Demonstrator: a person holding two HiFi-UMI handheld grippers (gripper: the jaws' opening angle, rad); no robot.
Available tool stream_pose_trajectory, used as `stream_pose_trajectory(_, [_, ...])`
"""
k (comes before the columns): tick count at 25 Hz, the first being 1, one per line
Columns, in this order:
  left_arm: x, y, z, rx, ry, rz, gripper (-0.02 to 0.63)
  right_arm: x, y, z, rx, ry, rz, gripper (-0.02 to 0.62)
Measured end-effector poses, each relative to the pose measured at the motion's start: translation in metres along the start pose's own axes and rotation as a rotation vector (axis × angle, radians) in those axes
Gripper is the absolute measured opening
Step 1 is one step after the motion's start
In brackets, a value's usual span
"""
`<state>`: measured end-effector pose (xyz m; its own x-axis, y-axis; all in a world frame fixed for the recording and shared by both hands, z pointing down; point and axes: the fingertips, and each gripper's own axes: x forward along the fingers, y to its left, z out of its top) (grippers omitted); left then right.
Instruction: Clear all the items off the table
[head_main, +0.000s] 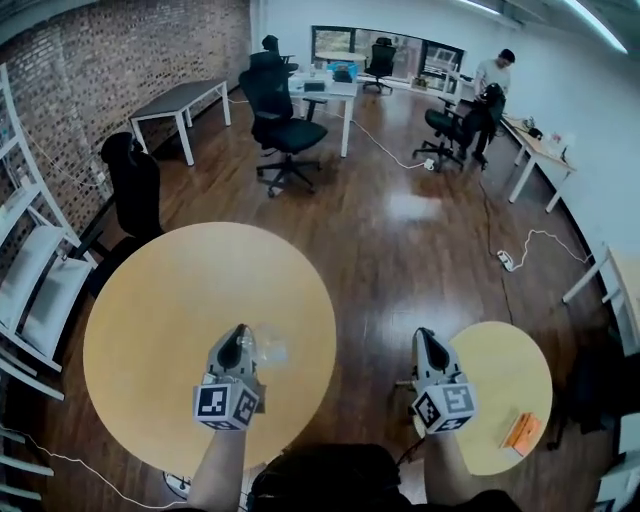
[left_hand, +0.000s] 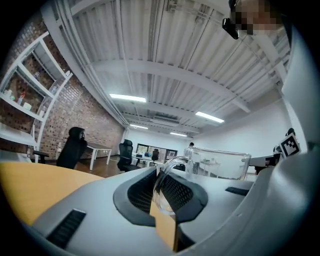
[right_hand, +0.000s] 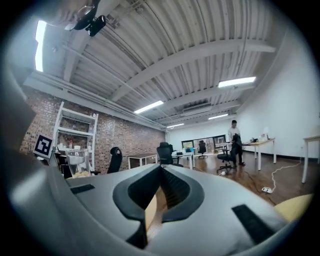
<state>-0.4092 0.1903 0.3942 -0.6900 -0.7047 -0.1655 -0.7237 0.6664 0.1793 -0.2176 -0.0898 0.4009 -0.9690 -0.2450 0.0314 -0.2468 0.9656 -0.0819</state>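
1. The left gripper (head_main: 240, 338) and the right gripper (head_main: 427, 340) are seen cased in smooth, matt grey plastic; the pads (left_hand: 179, 194) are lined with black ribbed rubber-like material.
2. A clear cup (left_hand: 220, 162), glossy and see-through, is pictured with its handle clamped between the left pads; glass or plastic cannot be told.
3. The large round table (head_main: 150, 320) and the small round table (head_main: 510, 365) are topped in pale, matt, wood-look board, smooth to the edges.
4. The floor (head_main: 400, 230) is laid in dark wood planks, polished to a gloss.
5. A rough red brick wall (head_main: 120, 60) is shown under a ceiling (left_hand: 150, 50) of white-painted ribbed metal.
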Motion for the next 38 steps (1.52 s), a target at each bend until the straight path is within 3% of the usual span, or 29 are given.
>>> stream_pose_trajectory(8, [0.064,-0.17,-0.044,-0.054,0.043,-0.241,0.013,-0.099,-0.147,0.008,0.022,-0.059,-0.233,0.005])
stream_pose_trajectory(13, [0.096,-0.314,-0.095,-0.075,0.069,-0.391,0.012,-0.194,-0.265,-0.007,0.071,-0.086,-0.388,0.005])
stream_pose_trajectory(16, [0.097,-0.412,-0.114,-0.114,0.103,-0.514,0.012,-0.286,-0.317,-0.001,0.085,-0.083,-0.534,0.004])
stream_pose_trajectory(20, [0.08,-0.499,-0.12,-0.15,0.143,-0.644,0.014,-0.379,-0.34,0.01,0.084,-0.08,-0.689,0.005])
stream_pose_trajectory(27, [0.088,-0.599,-0.134,-0.145,0.16,-0.862,0.012,-0.448,-0.37,-0.007,0.18,-0.117,-0.88,0.005])
stream_pose_trajectory(33, [0.103,-0.648,-0.142,-0.161,0.166,-0.984,0.012,-0.472,-0.38,0.004,0.16,-0.157,-0.985,0.005])
stream_pose_trajectory(38, [0.108,-0.666,-0.16,-0.145,0.182,-1.015,0.012,-0.478,-0.386,-0.001,0.152,-0.149,-1.029,0.005])
